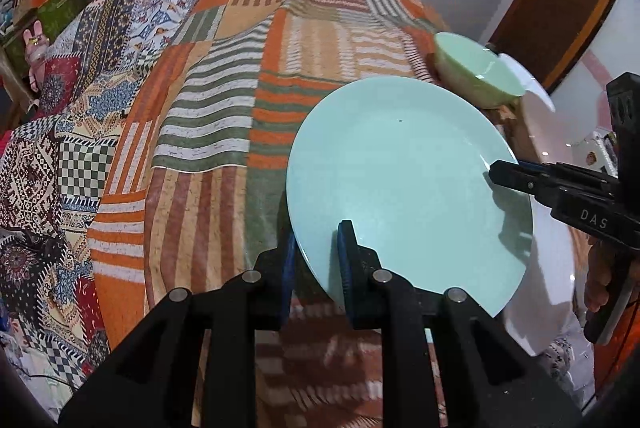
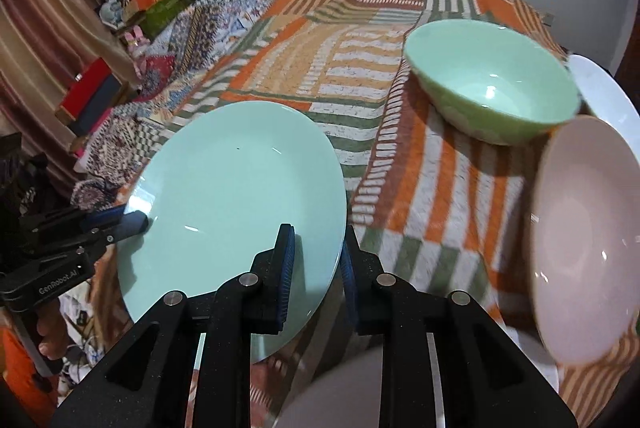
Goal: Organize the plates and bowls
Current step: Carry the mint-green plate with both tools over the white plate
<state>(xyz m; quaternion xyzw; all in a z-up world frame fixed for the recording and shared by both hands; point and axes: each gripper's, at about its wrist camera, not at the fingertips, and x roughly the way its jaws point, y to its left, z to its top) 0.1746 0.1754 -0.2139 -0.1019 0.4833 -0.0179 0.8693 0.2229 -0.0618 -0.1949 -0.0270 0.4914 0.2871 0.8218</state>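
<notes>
Both claws pinched nearly closed on round mint-green glossy plate (image 2: 236,196): left gripper (image 1: 316,260) clamps one rim edge; right gripper (image 2: 316,260) the opposite; green bowl (image 2: 492,80) beyond right claw.

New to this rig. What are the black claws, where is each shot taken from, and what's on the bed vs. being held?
There is no robot arm here. A person holds a two-finger gripper in each hand, and a fisheye camera on each looks forward along its fingers.

In the left wrist view, the left gripper fills the bottom and the right gripper comes in from the right. The right wrist view is the reverse.

Both are shut on the rim of one pale turquoise plate, each at a different spot, so the plate is carried tilted between them.

On the patchwork bedspread sits a green bowl. A pink bowl stands at the right edge, with a white plate behind it. Blurred white crockery lies under the turquoise plate.
</notes>
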